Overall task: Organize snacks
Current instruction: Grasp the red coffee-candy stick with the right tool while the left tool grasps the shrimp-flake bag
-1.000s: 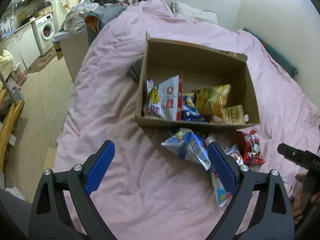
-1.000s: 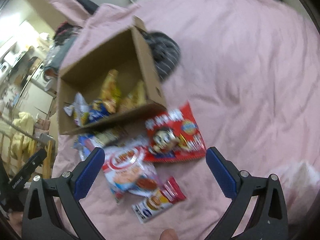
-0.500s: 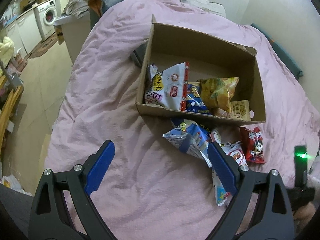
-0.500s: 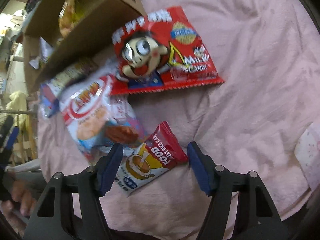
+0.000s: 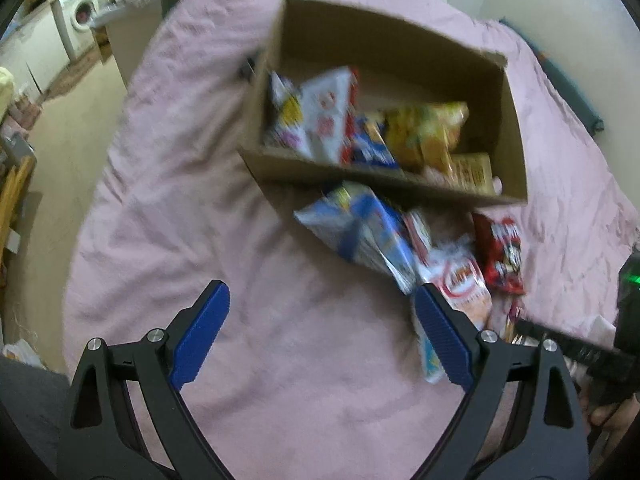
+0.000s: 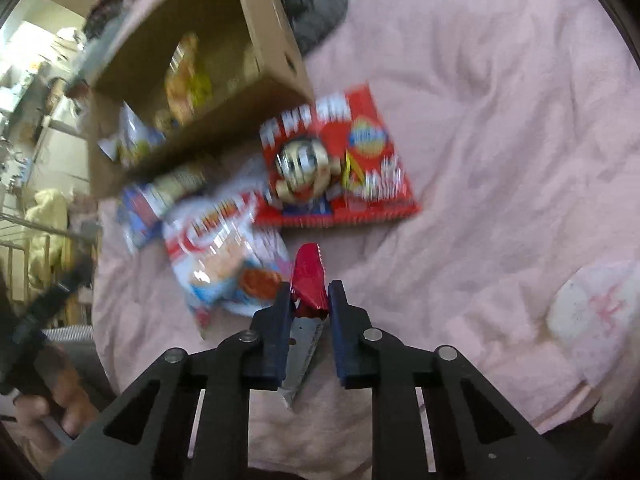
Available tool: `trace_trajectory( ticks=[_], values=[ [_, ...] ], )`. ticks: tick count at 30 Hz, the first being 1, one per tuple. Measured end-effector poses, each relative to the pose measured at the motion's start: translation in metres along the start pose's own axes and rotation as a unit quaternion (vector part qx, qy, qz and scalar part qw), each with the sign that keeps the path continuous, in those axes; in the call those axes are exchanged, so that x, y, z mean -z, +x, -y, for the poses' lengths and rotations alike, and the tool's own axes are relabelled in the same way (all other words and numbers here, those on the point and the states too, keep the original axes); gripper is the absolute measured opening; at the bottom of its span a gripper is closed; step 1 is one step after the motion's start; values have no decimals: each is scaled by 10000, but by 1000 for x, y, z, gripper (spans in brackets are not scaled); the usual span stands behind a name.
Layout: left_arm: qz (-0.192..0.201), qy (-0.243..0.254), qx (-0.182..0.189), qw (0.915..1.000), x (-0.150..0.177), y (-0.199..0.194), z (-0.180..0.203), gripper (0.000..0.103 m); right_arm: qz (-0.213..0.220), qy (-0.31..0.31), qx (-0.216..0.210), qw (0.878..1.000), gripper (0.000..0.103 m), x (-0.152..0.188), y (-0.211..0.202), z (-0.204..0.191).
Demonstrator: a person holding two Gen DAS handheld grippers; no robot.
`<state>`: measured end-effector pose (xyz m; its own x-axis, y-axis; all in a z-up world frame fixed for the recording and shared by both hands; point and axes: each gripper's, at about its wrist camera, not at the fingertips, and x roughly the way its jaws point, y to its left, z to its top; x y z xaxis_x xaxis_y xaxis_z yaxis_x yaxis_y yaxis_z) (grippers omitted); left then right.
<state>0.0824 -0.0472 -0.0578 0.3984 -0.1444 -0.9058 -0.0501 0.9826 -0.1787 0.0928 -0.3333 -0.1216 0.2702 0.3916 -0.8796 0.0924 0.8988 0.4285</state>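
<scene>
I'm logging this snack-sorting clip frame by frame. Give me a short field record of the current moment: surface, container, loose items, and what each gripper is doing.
surface: pink bedspread
container: open cardboard box, several snack bags inside
loose items: red candy bag, white-and-red snack bag, blue-and-white bag, all beside the box
left gripper: open, empty, above the bedspread
right gripper: shut on small red packet

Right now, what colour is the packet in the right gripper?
Red, with a silver underside; the packet shows best in the right wrist view.
</scene>
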Motion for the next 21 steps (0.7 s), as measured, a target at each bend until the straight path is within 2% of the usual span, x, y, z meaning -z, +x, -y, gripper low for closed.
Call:
trace_trajectory(
  ticks=[5,10,12,17,19,21],
  values=[
    [-450,-156,383,9981,15,23,33,92,542,43,-252,9982,17,-9,-28,2],
    [-649,-236,493,9964,20,51,60,92,1139,65,-150,9934,16,-20,-56,8],
    [-777,-283,449,9956,19,64,66,92,1252,80,-196,9919,16,-24,-61,7],
    [-940,-387,519,9935,15,86,72,91,1315,380,-626,9886,16,-31,-67,18],
    [-1004,-474,639,9918,14,91,73,86,1336,456,-726,9873,16,-32,-68,21],
    [-1077,-524,801,9896,13,94,74,69,1362,492,-788,9863,16,-33,-70,22]
  ],
)
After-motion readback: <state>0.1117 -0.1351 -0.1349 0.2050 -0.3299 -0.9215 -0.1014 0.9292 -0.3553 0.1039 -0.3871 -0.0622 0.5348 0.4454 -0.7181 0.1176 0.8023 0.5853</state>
